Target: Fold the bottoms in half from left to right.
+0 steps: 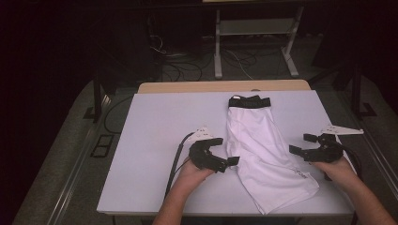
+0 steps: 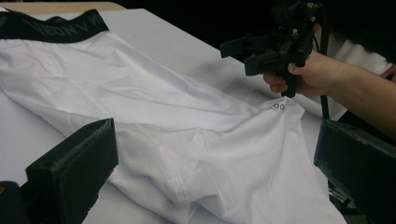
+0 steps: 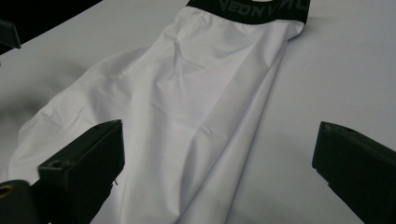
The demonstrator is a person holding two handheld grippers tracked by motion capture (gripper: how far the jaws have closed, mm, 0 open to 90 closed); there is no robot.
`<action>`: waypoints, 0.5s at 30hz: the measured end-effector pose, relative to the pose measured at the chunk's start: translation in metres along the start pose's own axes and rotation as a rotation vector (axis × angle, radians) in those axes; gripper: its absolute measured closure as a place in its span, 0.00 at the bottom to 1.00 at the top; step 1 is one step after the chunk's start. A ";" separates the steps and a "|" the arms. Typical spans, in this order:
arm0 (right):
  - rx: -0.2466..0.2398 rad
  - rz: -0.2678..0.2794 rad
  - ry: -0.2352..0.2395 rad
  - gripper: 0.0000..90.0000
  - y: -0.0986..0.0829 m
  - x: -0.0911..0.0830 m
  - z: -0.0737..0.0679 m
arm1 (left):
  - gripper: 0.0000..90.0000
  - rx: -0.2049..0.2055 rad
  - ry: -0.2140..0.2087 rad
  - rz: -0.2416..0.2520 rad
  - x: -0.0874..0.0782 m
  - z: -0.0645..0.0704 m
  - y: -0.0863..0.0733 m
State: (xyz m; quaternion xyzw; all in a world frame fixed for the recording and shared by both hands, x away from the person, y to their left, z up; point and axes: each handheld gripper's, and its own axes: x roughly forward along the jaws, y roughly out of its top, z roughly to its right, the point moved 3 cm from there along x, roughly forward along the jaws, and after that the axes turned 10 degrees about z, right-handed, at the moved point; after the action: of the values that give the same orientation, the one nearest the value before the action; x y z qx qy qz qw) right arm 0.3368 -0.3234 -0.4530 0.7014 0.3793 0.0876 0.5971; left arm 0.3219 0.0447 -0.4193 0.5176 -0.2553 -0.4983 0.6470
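Observation:
White shorts [image 1: 256, 140] with a black waistband [image 1: 249, 101] lie folded lengthwise on the white table cover [image 1: 155, 140], waistband at the far end and leg hem toward the near edge. My left gripper [image 1: 225, 151] sits just left of the shorts, open, nothing between its jaws. My right gripper [image 1: 300, 143] hovers just right of them, open and empty too. In the left gripper view the shorts [image 2: 163, 116] spread between the wide jaws of the left gripper [image 2: 215, 177], with the right gripper [image 2: 266, 49] beyond. The right gripper view has the shorts [image 3: 187, 93] ahead of the right gripper [image 3: 219, 172].
The wooden table edge [image 1: 225, 86] shows past the cover at the back. A white metal stand [image 1: 256, 28] and loose cables [image 1: 183, 65] are on the floor beyond. Black frame posts [image 1: 97, 93] flank the table. Bare cover lies left of the shorts.

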 end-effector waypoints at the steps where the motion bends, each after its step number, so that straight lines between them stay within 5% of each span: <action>1: -0.007 0.005 -0.003 0.01 0.001 -0.001 -0.001 | 0.00 0.000 0.000 0.000 0.000 0.000 0.000; 4: -0.025 0.031 0.002 0.01 0.004 -0.008 -0.006 | 0.00 0.010 0.035 0.005 -0.016 -0.005 0.002; 8: -0.028 0.033 0.003 0.01 0.004 -0.010 -0.007 | 0.00 0.010 0.035 0.005 -0.016 -0.005 0.002; 9: -0.038 0.043 0.007 0.00 0.005 -0.021 -0.011 | 0.00 0.015 0.086 0.015 -0.048 -0.015 0.001; 14: -0.040 0.049 -0.006 0.00 0.002 -0.029 -0.012 | 0.00 0.020 0.110 0.015 -0.061 -0.019 0.000; 15: -0.040 0.049 -0.006 0.00 0.002 -0.029 -0.012 | 0.00 0.014 0.141 0.019 -0.080 -0.023 -0.002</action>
State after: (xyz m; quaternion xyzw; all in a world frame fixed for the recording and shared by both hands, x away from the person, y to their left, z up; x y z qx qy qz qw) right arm 0.3110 -0.3327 -0.4382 0.6989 0.3582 0.1077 0.6097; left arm 0.3109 0.1270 -0.4145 0.5537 -0.2175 -0.4526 0.6643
